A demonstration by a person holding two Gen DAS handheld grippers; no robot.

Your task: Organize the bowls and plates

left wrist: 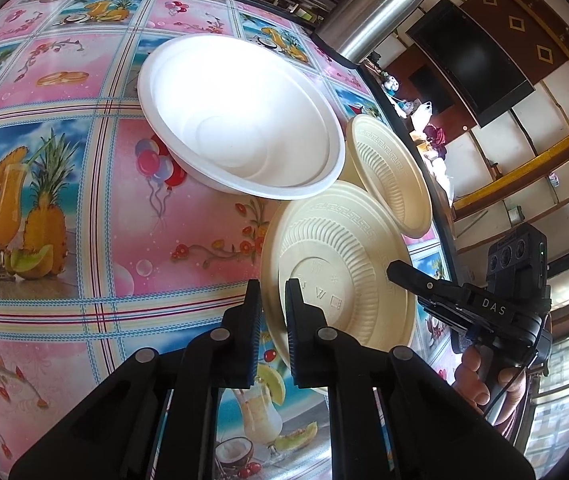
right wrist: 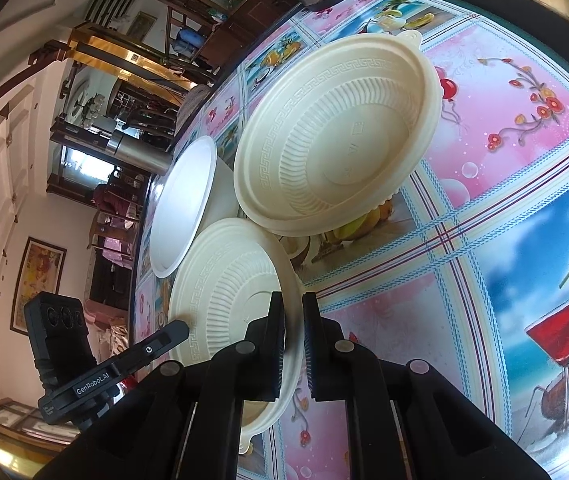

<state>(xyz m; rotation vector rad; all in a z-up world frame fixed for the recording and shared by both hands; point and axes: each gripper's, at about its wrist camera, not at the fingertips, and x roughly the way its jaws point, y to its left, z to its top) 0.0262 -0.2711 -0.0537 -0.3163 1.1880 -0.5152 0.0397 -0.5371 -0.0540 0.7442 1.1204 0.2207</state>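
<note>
A near cream ribbed bowl [left wrist: 344,264] sits on the patterned table, and both grippers hold its rim from opposite sides. My left gripper [left wrist: 273,300] is shut on its near edge. My right gripper [right wrist: 293,320] is shut on the same bowl [right wrist: 228,280]; it shows in the left wrist view [left wrist: 400,270] at the bowl's far side. A second cream bowl [left wrist: 388,172] [right wrist: 336,136] lies just beyond. A white bowl [left wrist: 240,116] [right wrist: 182,204] stands beside both.
A steel flask [left wrist: 372,8] stands at the table's far edge, and a steel cylinder [right wrist: 140,152] shows past the white bowl. The table edge [left wrist: 440,208] runs close behind the cream bowls. The patterned tablecloth [left wrist: 64,160] spreads to the left.
</note>
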